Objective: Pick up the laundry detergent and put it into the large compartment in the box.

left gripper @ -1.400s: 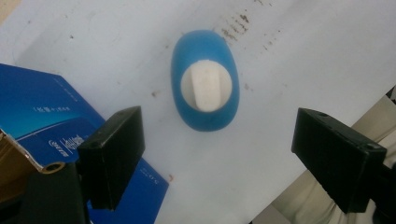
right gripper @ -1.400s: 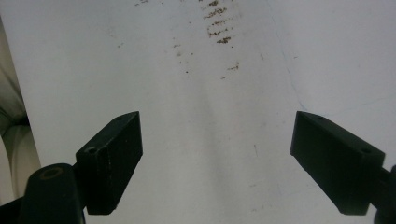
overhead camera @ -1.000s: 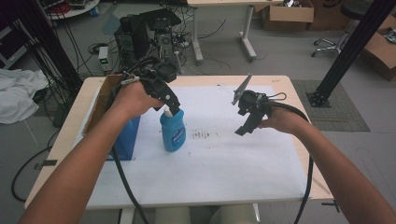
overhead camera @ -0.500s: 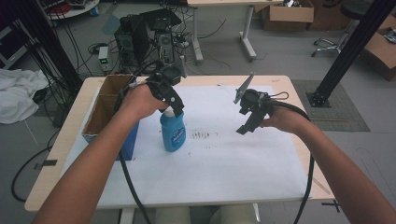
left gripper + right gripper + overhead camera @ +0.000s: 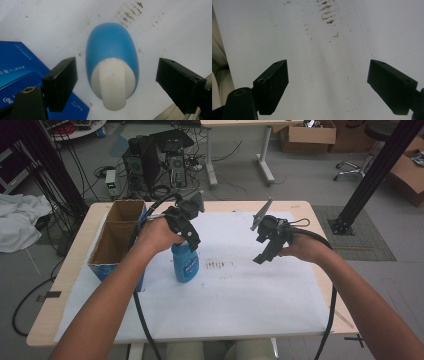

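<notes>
A blue bottle with a white cap stands upright on the white paper sheet, left of the table's middle. My left gripper hovers just above its top, pointing down. In the left gripper view the bottle sits between the jaws of the left gripper, which are open wide and do not touch it. My right gripper is held above the paper to the right of centre. The right gripper is open with nothing between its jaws.
An open cardboard box with blue printed sides stands at the table's left edge, close to the bottle. Brown smudges mark the paper near the middle. Black cables trail from both grippers toward the table's front edge.
My left hand and gripper have shifted slightly right and away from me above the bottle. The bottle has stayed in place. The right gripper has barely moved.
</notes>
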### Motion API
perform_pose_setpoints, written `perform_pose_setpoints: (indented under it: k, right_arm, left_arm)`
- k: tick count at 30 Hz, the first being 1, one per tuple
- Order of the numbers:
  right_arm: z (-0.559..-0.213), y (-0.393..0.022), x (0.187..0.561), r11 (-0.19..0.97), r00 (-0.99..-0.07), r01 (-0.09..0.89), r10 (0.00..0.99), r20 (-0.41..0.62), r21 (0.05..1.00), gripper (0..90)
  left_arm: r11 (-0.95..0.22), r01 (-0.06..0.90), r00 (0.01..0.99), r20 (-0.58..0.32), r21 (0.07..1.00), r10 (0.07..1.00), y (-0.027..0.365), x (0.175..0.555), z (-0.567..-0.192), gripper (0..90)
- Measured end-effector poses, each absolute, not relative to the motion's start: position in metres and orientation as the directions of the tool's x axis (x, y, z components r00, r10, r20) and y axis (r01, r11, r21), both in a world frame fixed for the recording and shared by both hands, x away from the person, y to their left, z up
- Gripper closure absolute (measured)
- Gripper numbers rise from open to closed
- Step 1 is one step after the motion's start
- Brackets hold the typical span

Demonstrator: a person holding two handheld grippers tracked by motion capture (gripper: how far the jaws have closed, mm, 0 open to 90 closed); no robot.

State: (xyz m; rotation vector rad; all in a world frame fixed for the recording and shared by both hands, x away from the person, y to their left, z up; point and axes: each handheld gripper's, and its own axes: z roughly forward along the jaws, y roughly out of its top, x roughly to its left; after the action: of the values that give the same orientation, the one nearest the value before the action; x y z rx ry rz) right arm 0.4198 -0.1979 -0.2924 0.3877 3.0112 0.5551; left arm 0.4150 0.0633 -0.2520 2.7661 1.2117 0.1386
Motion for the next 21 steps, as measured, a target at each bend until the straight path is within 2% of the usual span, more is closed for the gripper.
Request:
perform_pose_setpoints:
  k: [21]
  right_arm:
    - [-0.295,-0.196,0.419,0.91,-0.97,0.224,0.243,-0.01,0.349,17.1]
  left_arm:
    - [-0.666,0.736,0.664,0.062,0.123,0.745,0.058,0.417,-0.284,18.7]
